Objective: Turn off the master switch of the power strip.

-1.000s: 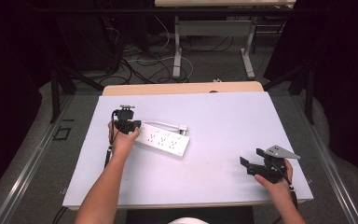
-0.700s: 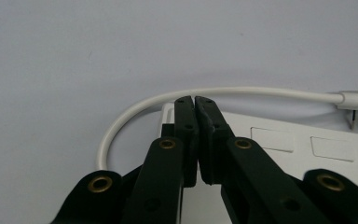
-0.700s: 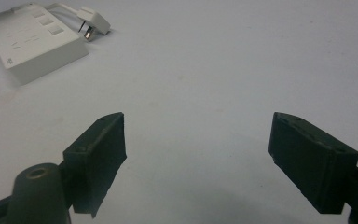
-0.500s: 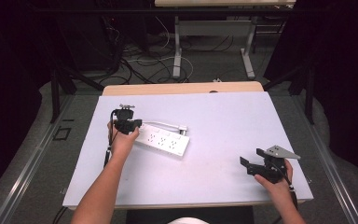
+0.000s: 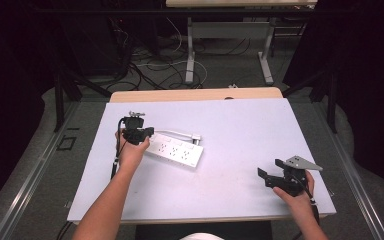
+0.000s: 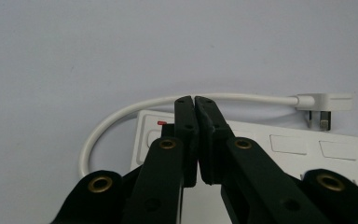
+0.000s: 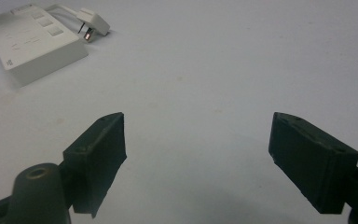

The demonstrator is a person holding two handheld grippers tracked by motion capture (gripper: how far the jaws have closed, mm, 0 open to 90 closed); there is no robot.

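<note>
One white power strip (image 5: 176, 150) with one attached white cable (image 6: 135, 109) ending in one plug (image 6: 324, 103) lies on one pale bench (image 5: 240, 125). Two hands each hold one black tool: left tool (image 5: 149, 133), right tool (image 5: 269, 168).

L gripper (image 5: 149, 133) jaws closed tight, tips touching, nothing between. L forearm (image 5: 107, 200) comes in from bottom, angled up-right, hand (image 5: 131, 151) wrapped on gripper body. R gripper (image 5: 268, 169) jaws wide apart, nothing between, pointing left. R hand (image 5: 294, 191) low at bottom right, grey plate on top.
</note>
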